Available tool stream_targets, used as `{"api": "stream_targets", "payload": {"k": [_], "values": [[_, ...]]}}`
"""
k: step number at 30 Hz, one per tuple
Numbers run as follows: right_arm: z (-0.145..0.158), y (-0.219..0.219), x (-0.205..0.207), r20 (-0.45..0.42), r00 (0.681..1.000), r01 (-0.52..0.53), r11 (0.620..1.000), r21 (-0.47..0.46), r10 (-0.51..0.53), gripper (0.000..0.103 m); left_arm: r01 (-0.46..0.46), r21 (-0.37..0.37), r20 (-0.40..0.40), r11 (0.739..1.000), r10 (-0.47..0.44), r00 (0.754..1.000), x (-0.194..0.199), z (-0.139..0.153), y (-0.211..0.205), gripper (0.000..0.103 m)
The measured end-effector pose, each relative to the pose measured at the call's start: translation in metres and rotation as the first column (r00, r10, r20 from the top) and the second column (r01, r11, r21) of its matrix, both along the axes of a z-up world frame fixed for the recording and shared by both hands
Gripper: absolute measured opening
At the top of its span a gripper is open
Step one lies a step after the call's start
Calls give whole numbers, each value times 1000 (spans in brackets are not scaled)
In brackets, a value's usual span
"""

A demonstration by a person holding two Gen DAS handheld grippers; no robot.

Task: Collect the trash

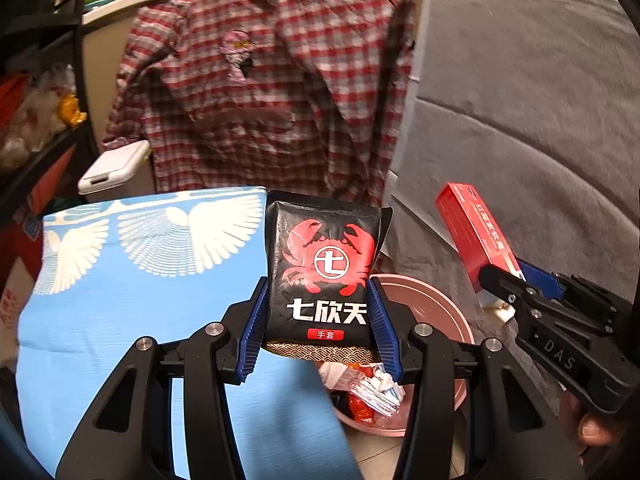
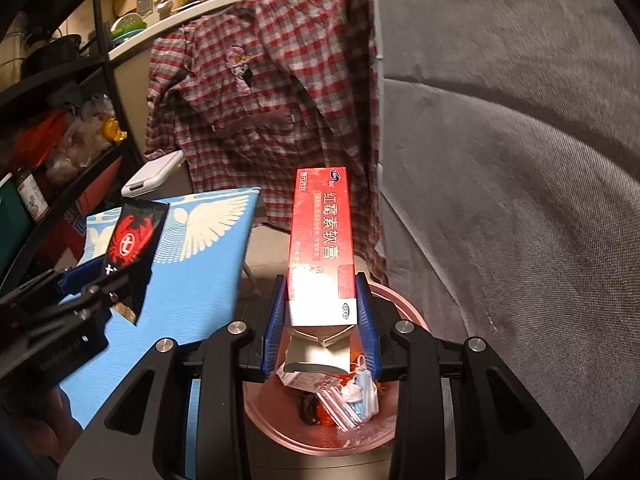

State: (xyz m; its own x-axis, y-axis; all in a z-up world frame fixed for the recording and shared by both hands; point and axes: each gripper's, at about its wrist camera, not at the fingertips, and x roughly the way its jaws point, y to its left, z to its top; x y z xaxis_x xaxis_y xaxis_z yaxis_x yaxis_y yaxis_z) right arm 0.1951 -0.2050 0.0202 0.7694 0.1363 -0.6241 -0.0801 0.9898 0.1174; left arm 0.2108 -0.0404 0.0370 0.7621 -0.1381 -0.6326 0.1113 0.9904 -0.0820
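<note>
Sofa [image 1: 520,100], grey and wide, fills the right side of both views, and a red checked shirt [image 1: 272,92] hangs behind the work place. Below it lies a blue mat [image 1: 120,300] with white wing patterns. Between the mat and the sofa stands a pink bin [image 2: 404,312] on the floor, and inside it lies trash [image 2: 344,396]: clear wrappers, something red and a pale blue mask. A small white lidded bin [image 1: 114,168] stands behind the mat.

The left gripper [image 1: 320,320] pinches a black packet [image 1: 324,268] with a red crab printed on it; both blue pads press on the sides of the packet, which stands upright above the near edge of the pink bin. The right gripper [image 2: 322,316] clamps a long red carton [image 2: 322,240] between its pads. The carton points away from the camera, and its opened end hangs over the bin.
</note>
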Motion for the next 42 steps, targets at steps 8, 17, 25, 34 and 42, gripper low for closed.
{"api": "stream_targets", "payload": {"k": [8, 17, 25, 34, 42], "values": [[-12, -17, 11, -41, 999, 26, 1000, 15, -26, 34, 35, 12, -46, 999, -34, 998, 14, -21, -27, 48], [-26, -24, 17, -77, 995, 56, 997, -47, -59, 49, 59, 43, -82, 997, -56, 995, 20, -34, -48, 66], [-20, -32, 9, -49, 996, 71, 995, -66, -74, 56, 54, 27, -48, 998, -53, 997, 13, -22, -38, 70], [19, -28, -33, 81, 995, 72, 993, -94, -64, 75, 25, 70, 54, 997, -29, 998, -23, 8, -24, 70], [48, -21, -96, 178, 982, 77, 995, -63, -65, 94, -13, 28, 134, 1000, 9, 991, -86, 37, -8, 82]]}}
